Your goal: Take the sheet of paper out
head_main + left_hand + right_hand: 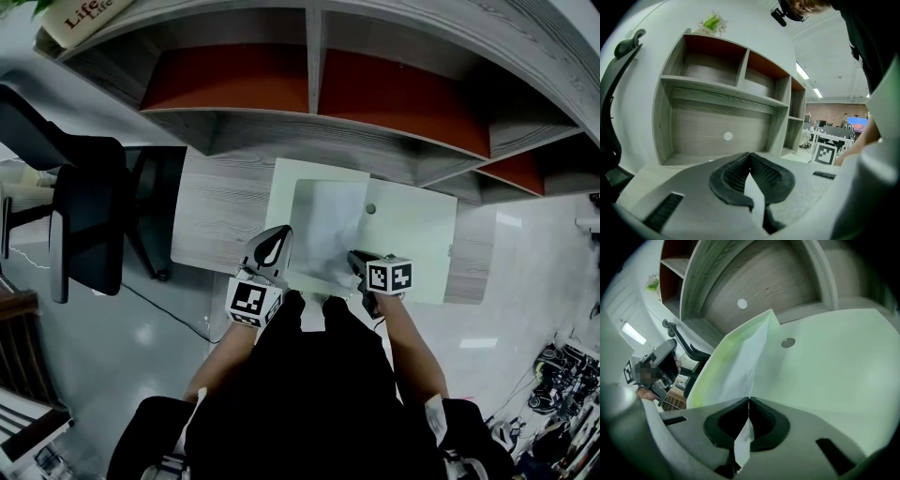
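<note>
Seen from above by the head view, a person in dark clothing stands at a grey wood-grain bench (211,216) under a shelf unit (309,122) with red-backed compartments. A pale green mat (412,234) lies at the centre of the frame, with a small round disc (370,208) on it. The sheet of paper (328,225) lies on the left half of the mat, pale and slightly glossy.

The right gripper (354,255) is at the sheet's lower right corner. In the right gripper view its jaws are pressed together on the sheet of paper (740,371). The sheet rises from the right gripper (749,401) toward the upper centre of that frame and is tinged yellow-green along its left side.

The left gripper (281,232) sits at the sheet's lower left edge. In the left gripper view the left gripper (750,157) is closed at the tips, with a pale sliver (757,201) of thin material caught between the pads. I cannot tell whether this is the paper itself or a cover around it.

A dark office chair (84,216) stands at the left of the head view.
</note>
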### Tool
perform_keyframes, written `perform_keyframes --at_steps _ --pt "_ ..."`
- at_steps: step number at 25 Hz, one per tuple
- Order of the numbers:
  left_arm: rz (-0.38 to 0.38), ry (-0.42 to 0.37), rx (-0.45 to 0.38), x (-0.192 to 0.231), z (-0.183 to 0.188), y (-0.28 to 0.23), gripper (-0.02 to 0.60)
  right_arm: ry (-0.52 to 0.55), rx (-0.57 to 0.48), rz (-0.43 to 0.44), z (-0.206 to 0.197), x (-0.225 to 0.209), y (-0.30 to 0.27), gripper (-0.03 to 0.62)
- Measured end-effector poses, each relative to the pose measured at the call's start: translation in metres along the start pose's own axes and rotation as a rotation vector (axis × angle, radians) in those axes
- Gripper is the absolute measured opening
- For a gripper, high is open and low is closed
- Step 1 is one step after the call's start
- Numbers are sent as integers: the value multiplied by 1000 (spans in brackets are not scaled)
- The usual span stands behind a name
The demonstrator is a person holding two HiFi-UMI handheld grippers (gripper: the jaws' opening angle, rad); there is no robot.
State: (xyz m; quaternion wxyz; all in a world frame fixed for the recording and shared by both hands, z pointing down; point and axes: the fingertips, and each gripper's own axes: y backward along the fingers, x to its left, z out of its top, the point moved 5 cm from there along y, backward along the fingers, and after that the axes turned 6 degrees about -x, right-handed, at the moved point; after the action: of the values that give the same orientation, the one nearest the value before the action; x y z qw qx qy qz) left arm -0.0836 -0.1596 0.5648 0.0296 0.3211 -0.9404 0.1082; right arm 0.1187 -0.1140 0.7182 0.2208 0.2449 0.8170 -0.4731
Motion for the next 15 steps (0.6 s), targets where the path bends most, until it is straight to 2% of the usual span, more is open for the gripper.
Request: perform_keyframes --at_steps 4,11,15 --pt "-12 -10 0 -2 1 0 8 10 -14 -29 -1 -7 9 25" --pt "-26 -11 3 -11 2 -3 8 106 -48 -130 5 -25 35 25" --pt "-44 -19 3 -18 4 -6 8 115 -62 -177 5 -35 49 25"
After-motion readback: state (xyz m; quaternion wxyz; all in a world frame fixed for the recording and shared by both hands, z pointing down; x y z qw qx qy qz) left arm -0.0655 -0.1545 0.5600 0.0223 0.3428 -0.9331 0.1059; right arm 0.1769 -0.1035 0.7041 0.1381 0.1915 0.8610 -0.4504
